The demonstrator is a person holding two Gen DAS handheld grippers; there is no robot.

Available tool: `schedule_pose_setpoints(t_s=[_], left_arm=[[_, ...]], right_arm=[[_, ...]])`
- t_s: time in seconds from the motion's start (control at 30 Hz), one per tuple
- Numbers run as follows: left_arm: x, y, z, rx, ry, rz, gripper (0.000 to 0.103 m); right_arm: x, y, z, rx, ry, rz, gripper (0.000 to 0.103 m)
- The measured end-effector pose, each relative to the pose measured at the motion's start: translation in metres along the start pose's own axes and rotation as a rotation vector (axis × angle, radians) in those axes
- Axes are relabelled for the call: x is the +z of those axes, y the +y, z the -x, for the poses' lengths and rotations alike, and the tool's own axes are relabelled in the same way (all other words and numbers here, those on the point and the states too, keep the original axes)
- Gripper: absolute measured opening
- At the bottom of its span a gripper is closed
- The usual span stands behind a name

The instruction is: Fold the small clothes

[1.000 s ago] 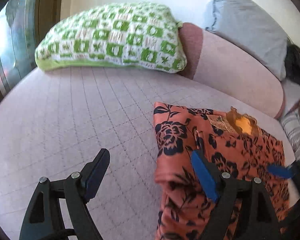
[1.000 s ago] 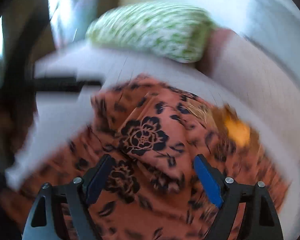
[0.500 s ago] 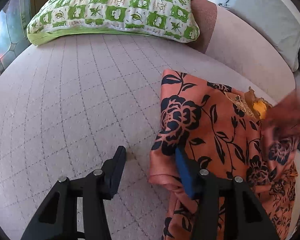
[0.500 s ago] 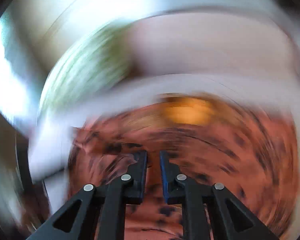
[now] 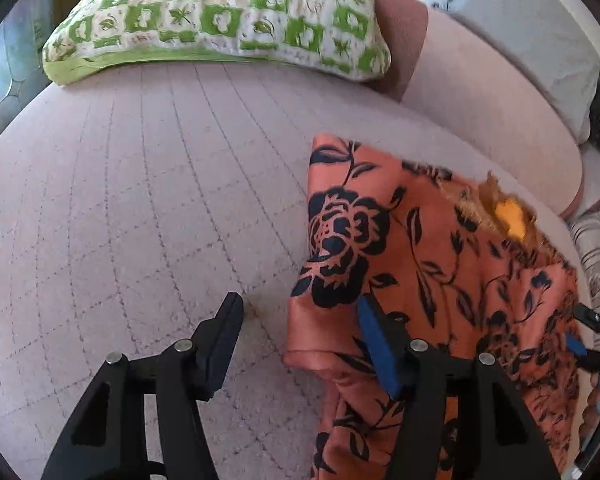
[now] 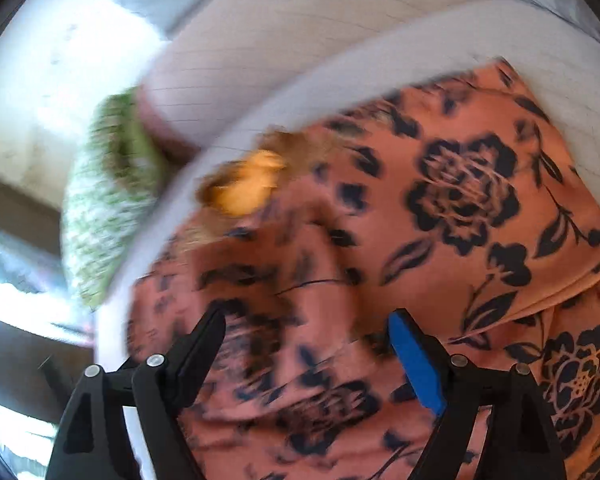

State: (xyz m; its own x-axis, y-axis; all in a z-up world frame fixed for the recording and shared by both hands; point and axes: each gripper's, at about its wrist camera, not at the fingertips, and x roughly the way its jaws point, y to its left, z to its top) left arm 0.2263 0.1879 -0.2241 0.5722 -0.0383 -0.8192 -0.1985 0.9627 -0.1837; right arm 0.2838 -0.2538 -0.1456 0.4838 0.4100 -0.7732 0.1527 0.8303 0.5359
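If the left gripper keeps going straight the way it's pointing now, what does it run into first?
Probably the folded left edge of the orange floral garment where it lies on the pink quilted cover. The left gripper, jaws opening, straddles that edge; depth is hard to judge.

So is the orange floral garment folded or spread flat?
Partly folded: the orange floral garment shows a doubled edge and overlapping layers on the pink quilted cushion.

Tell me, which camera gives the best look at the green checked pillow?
The left wrist view. There the green checked pillow is sharp, nearly whole, lying at the far end of the pink couch. The right wrist view shows it only as a blurred green smear at the left.
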Motion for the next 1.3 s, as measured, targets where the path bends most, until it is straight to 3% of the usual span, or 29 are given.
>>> schedule_pose_setpoints(t_s=[0.07, 0.1, 0.13, 0.23, 0.33, 0.4, 0.43, 0.47, 0.5, 0.53, 0.57, 0.63, 0.7, 0.73, 0.83, 0.87, 0.9, 0.93, 0.97, 1.0, 1.03, 1.07, 1.1, 1.17, 1.27, 1.3], left_arm=[[0.002, -0.004, 0.002, -0.025, -0.005, -0.031, 0.028], [0.003, -0.005, 0.002, -0.031, 0.003, -0.034, 0.021], [0.005, -0.006, 0.004, -0.023, -0.006, -0.044, 0.015], [0.008, -0.013, 0.007, -0.018, -0.013, -0.078, 0.011], [0.013, -0.021, 0.034, -0.043, -0.116, -0.088, 0.01], [0.012, -0.029, 0.053, -0.055, -0.198, -0.116, 0.011], [0.011, -0.032, 0.056, -0.051, -0.218, -0.116, 0.015], [0.009, -0.034, 0.052, -0.046, -0.21, -0.11, 0.017], [0.007, -0.036, 0.042, -0.044, -0.169, -0.112, 0.045], [0.005, -0.039, 0.018, -0.047, -0.035, -0.141, 0.07], [0.003, -0.039, 0.007, -0.029, 0.03, -0.159, 0.07], [0.004, -0.03, 0.012, -0.011, -0.011, -0.152, 0.07], [0.015, -0.017, 0.025, -0.027, -0.074, -0.088, 0.074], [0.024, -0.009, 0.027, -0.044, -0.092, -0.039, 0.075], [0.056, 0.001, 0.011, -0.11, -0.05, 0.012, 0.075], [0.068, -0.002, -0.005, -0.095, -0.01, 0.002, 0.075], [0.075, -0.005, -0.022, -0.083, 0.044, -0.004, 0.067], [0.077, -0.007, -0.035, -0.09, 0.098, -0.006, 0.046], [0.077, -0.011, -0.045, -0.061, 0.121, -0.021, 0.041], [0.078, -0.015, -0.044, -0.043, 0.1, -0.049, 0.025], [0.079, -0.019, -0.041, -0.075, 0.1, -0.066, 0.004], [0.08, -0.022, -0.03, -0.078, 0.07, -0.07, 0.003], [0.08, -0.029, -0.013, -0.057, -0.009, -0.122, 0.004], [0.072, -0.046, 0.007, -0.041, -0.102, -0.237, 0.004], [0.057, -0.047, -0.034, 0.051, 0.053, -0.297, 0.009], [0.056, -0.043, -0.03, 0.031, 0.011, -0.279, 0.015]], right_arm=[[-0.002, 0.013, -0.012, -0.073, 0.025, 0.138, 0.071], [-0.006, 0.025, -0.015, -0.131, 0.031, 0.223, 0.046], [-0.01, 0.034, -0.019, -0.165, 0.065, 0.297, 0.03], [-0.009, 0.047, -0.015, -0.175, 0.096, 0.376, 0.018], [-0.004, 0.07, 0.007, -0.219, 0.018, 0.489, 0.018], [0.003, 0.084, 0.04, -0.252, -0.112, 0.55, 0.018], [0.007, 0.088, 0.062, -0.292, -0.213, 0.574, 0.018], [0.01, 0.087, 0.071, -0.319, -0.26, 0.575, 0.018], [0.015, 0.079, 0.073, -0.346, -0.279, 0.56, 0.019], [0.019, 0.069, 0.067, -0.365, -0.258, 0.545, 0.023], [0.021, 0.055, 0.053, -0.378, -0.203, 0.529, 0.024], [0.017, 0.024, 0.024, -0.359, -0.046, 0.488, 0.046], [0.013, 0.008, 0.019, -0.306, -0.018, 0.451, 0.068], [0.013, 0.003, 0.022, -0.276, -0.031, 0.436, 0.068], [0.022, -0.009, 0.042, -0.257, -0.087, 0.396, 0.069], [0.025, -0.009, 0.049, -0.243, -0.109, 0.376, 0.069], [0.034, -0.007, 0.049, -0.228, -0.118, 0.351, 0.071], [0.041, -0.008, 0.049, -0.211, -0.121, 0.323, 0.071], [0.046, -0.01, 0.046, -0.191, -0.114, 0.3, 0.071], [0.049, -0.013, 0.038, -0.174, -0.085, 0.284, 0.072], [0.051, -0.015, 0.024, -0.174, -0.03, 0.275, 0.072], [0.051, -0.02, 0.008, -0.191, 0.031, 0.268, 0.072], [0.048, -0.022, 0.002, -0.205, 0.044, 0.289, 0.072], [0.037, -0.015, 0.001, -0.225, 0.003, 0.361, 0.072], [0.036, -0.016, 0.002, -0.225, -0.005, 0.364, 0.074], [0.039, -0.015, 0.002, -0.224, -0.001, 0.364, 0.074]])
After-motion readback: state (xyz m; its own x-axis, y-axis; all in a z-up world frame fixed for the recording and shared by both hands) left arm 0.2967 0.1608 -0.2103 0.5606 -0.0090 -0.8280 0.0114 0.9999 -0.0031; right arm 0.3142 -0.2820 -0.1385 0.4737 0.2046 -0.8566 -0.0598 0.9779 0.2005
